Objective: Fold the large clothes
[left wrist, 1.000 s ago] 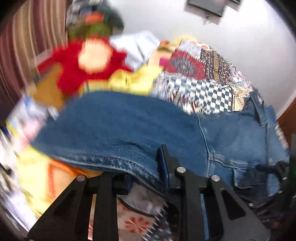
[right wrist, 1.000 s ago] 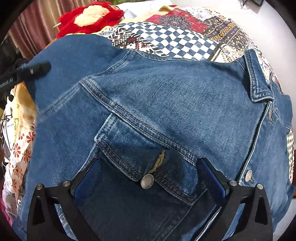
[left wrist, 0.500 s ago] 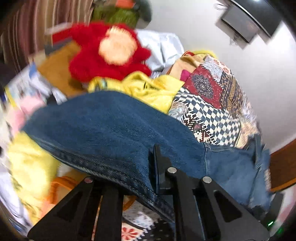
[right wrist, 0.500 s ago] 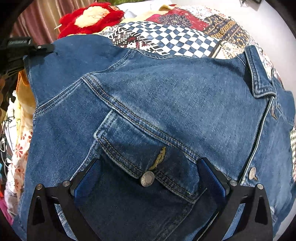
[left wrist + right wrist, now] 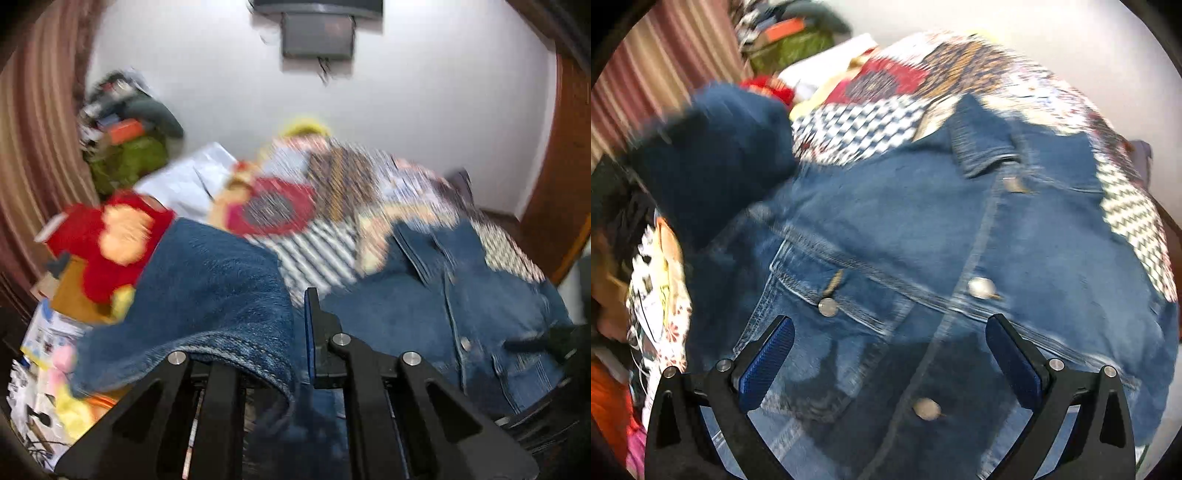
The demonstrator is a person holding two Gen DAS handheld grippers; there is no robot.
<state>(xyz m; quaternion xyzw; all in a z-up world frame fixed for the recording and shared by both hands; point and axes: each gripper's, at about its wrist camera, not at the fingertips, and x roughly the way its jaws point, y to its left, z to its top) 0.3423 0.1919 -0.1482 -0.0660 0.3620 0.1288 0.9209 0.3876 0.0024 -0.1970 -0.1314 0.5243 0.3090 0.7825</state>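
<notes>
Denim jacket (image 5: 923, 229) lies front-up across a patchwork bedspread (image 5: 871, 110), collar toward the far wall, chest-pocket flap and snap buttons facing the right wrist camera. Left gripper (image 5: 295, 354) is clenched on a fold of the jacket's sleeve (image 5: 214, 288); denim drapes over its left finger and hangs in a bunched loop in front of the jaws, clear of the bed. Right gripper (image 5: 886, 354) is released: both blue pads stand wide apart over the lower front panel, with nothing pinched between them. Both views are smeared, so the depth of the left bite cannot be read. Risks as judged from here: the grip appears to sit near the stitched cuff edge, and heavy denim could slide out if the sleeve is swung across quickly. With the right jaws not pinning the body, pulling the sleeve may drag the whole jacket sideways and rumple the panel instead of creasing at the shoulder seam. The bedspread is soft and uneven, which may let the fold land crooked. Clutter at the left, including a red plush toy (image 5: 107, 243), sits close to the sleeve's path and could snag or be knocked.
</notes>
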